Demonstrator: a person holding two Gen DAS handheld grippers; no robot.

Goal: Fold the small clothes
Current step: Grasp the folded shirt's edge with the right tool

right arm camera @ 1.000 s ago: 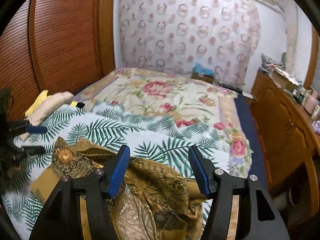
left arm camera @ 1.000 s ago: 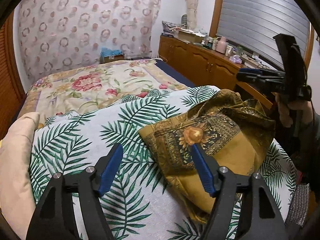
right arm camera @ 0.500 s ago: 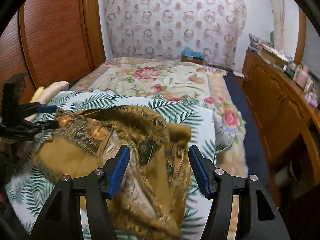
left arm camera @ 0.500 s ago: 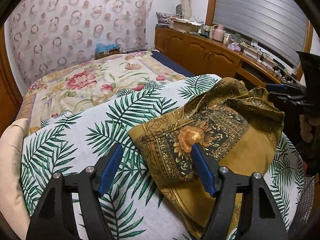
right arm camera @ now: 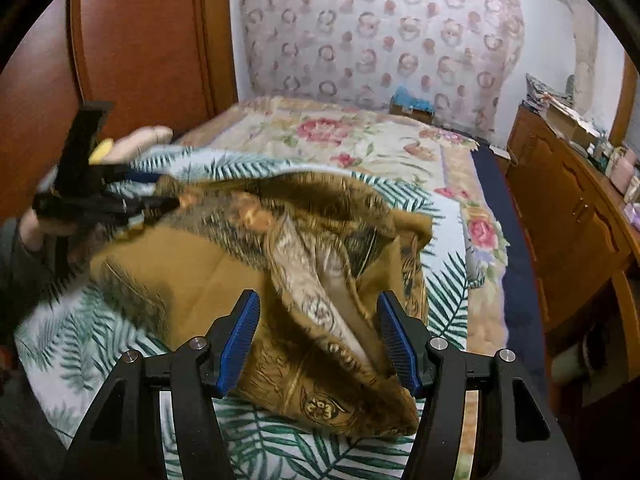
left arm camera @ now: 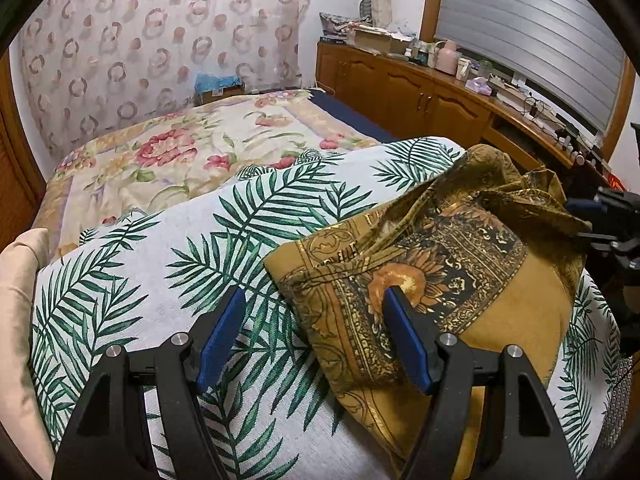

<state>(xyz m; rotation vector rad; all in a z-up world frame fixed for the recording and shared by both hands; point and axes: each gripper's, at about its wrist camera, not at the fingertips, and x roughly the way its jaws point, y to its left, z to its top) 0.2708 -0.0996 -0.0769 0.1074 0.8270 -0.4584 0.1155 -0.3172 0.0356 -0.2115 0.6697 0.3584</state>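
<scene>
Landmark: the palm-leaf cloth, a white cover printed with green fronds, spread over the near end of the bed.

Left gripper, nearest in its own view: blue pads well apart, nothing pressed between them; left pad over bare palm-leaf cloth, right pad in front of the near corner of the garment; contact there cannot be told; the same gripper shows blurred at the left edge of the right wrist view, held in a hand, its tips at the garment's far-left corner.

Right gripper: jaws have just been closing; a bunched ridge of the garment's fabric stands between the pads, nearer the right one; whether either pad presses on it cannot be told from the frame; gaps show on the left side.

Garment: mustard-gold cloth with a dark ornate border and an orange flower motif, crumpled in a heap on the right half of the palm-leaf cloth, its right edge reaching the cloth's edge; pale reverse side shows in the folds in the right wrist view.

Left of the palm-leaf cloth: a beige pillow; beyond the cloth, a floral quilt with pink roses; farther, a curtain patterned with rings; right of the bed, a wooden cabinet with clutter on top.
</scene>
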